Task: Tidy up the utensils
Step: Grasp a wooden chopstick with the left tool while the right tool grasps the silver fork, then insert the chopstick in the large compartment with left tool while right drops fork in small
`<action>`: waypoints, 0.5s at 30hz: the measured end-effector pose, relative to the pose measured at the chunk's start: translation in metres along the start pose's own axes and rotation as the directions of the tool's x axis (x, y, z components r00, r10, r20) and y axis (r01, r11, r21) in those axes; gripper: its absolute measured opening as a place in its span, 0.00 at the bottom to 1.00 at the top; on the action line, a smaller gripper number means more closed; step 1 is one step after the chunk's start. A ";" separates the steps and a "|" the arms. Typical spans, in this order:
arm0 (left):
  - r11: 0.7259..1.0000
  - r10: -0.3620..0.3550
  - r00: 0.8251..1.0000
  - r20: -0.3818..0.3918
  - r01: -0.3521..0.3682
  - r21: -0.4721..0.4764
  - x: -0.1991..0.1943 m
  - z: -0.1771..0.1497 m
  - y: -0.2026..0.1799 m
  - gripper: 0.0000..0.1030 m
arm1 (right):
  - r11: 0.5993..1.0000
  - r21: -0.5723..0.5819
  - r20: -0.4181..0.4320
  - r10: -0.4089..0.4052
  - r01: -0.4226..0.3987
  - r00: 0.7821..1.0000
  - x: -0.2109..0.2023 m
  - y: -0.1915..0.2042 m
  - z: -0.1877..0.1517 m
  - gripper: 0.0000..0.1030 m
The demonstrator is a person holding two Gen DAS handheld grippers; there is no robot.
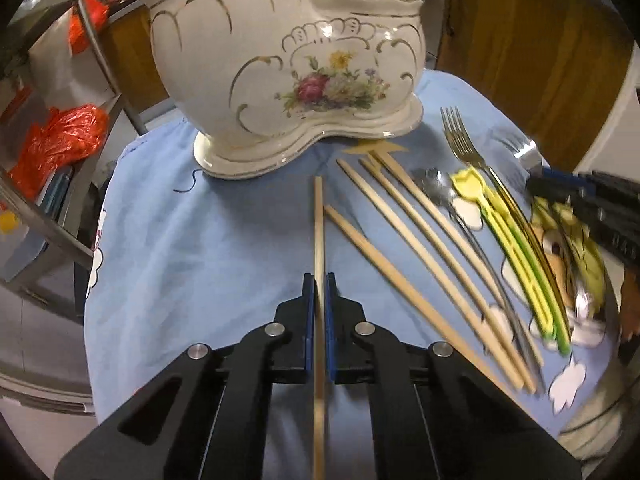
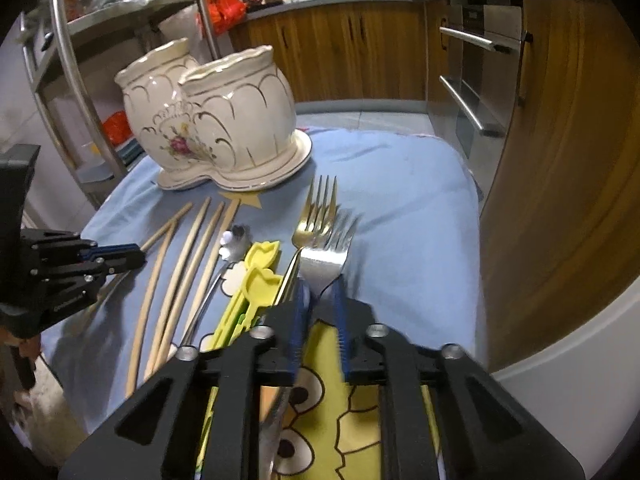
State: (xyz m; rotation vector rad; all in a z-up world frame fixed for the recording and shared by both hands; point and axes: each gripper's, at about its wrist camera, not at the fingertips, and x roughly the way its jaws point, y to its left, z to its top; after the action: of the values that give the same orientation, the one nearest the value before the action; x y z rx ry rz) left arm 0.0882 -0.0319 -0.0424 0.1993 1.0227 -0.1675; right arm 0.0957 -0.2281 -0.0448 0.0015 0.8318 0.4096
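My left gripper [image 1: 319, 280] is shut on a wooden chopstick [image 1: 318, 216] that points at the white floral two-pot ceramic holder [image 1: 280, 72]; it also shows at the left of the right wrist view [image 2: 132, 256]. My right gripper [image 2: 320, 292] is shut on the neck of a silver fork [image 2: 332, 248], held above the cloth; it also shows in the left wrist view [image 1: 532, 184]. A gold fork [image 2: 316, 212], yellow-green utensils [image 2: 256, 276], a small spoon [image 2: 236, 240] and several chopsticks [image 2: 188, 256] lie on the blue cloth [image 2: 400, 200]. The holder [image 2: 224, 120] stands behind them.
A metal rack [image 2: 72, 72] with red bags stands left of the table. Wooden cabinets and an oven [image 2: 480, 80] are behind and to the right. The table's right edge [image 2: 476, 216] drops off near the cabinets.
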 end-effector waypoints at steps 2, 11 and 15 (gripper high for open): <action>1.000 -0.004 1.000 -0.003 0.004 0.012 0.000 -0.005 0.000 0.05 | 1.000 -0.009 0.019 0.006 -0.006 1.000 -0.005 -0.001 -0.001 0.04; 1.000 -0.019 0.998 0.058 0.019 -0.004 0.000 -0.006 0.011 0.05 | 0.999 -0.043 0.124 0.023 -0.018 0.992 -0.032 0.007 0.001 0.04; 0.999 -0.044 0.988 0.150 0.045 0.000 -0.018 -0.011 0.018 0.05 | 0.996 -0.092 0.203 0.014 0.005 0.979 -0.052 0.017 0.005 0.04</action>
State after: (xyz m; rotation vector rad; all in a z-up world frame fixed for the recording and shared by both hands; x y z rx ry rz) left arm 0.0741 -0.0106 -0.0312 0.1589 0.8784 -0.2183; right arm 0.0617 -0.2298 -0.0017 -0.0399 0.6103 0.4442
